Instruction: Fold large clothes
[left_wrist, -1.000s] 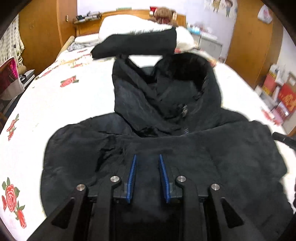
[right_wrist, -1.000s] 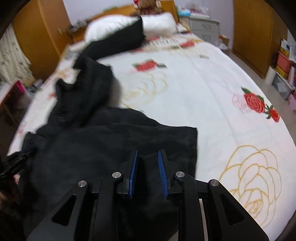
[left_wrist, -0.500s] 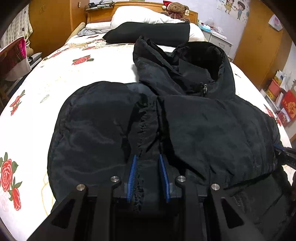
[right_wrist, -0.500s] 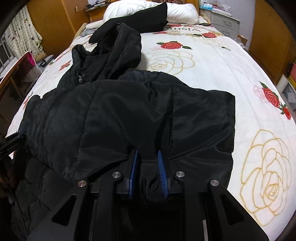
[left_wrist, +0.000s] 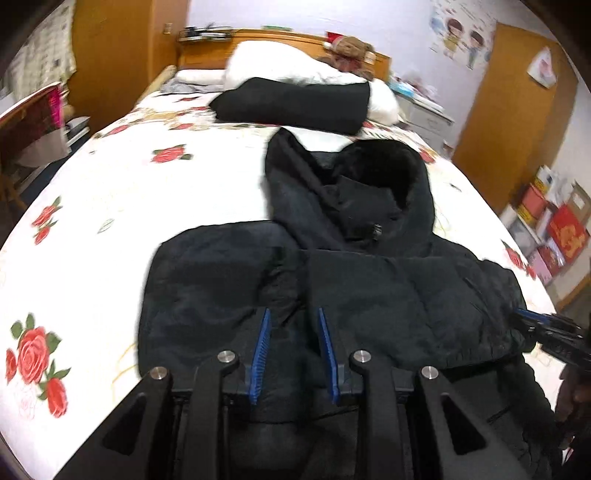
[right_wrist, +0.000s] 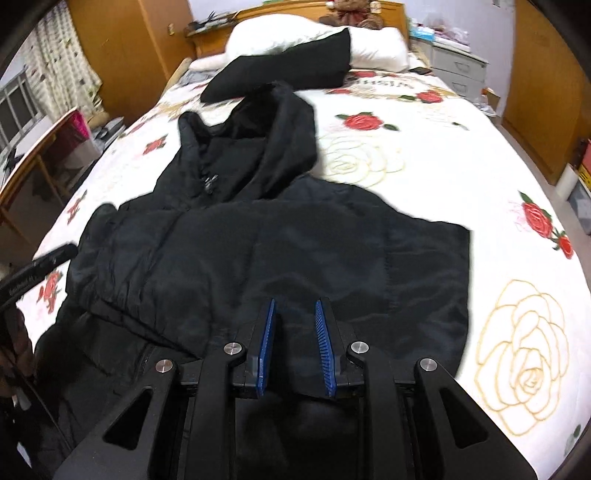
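Note:
A black hooded jacket (left_wrist: 369, 295) lies front up on the rose-print bed, its hood (left_wrist: 376, 184) pointing toward the headboard. Both sides are folded in over the body. My left gripper (left_wrist: 293, 350) is shut on dark fabric at the jacket's near left part. In the right wrist view the same jacket (right_wrist: 295, 240) spreads out ahead, and my right gripper (right_wrist: 295, 339) is shut on its near edge. Each gripper shows at the rim of the other's view: the right gripper (left_wrist: 546, 332) and the left gripper (right_wrist: 40, 266).
A second black garment (right_wrist: 288, 70) lies folded against the white pillow (right_wrist: 373, 51) at the headboard, with a teddy bear (left_wrist: 349, 46) behind. The flowered sheet (right_wrist: 498, 166) is bare to the right. A desk (right_wrist: 33, 162) stands left, shelves and boxes (left_wrist: 554, 229) right.
Both grippers shifted across the bed, still closed on the jacket. Bunched fabric at the jaws has smoothed, and the folded-in sides now lie flatter over the body.

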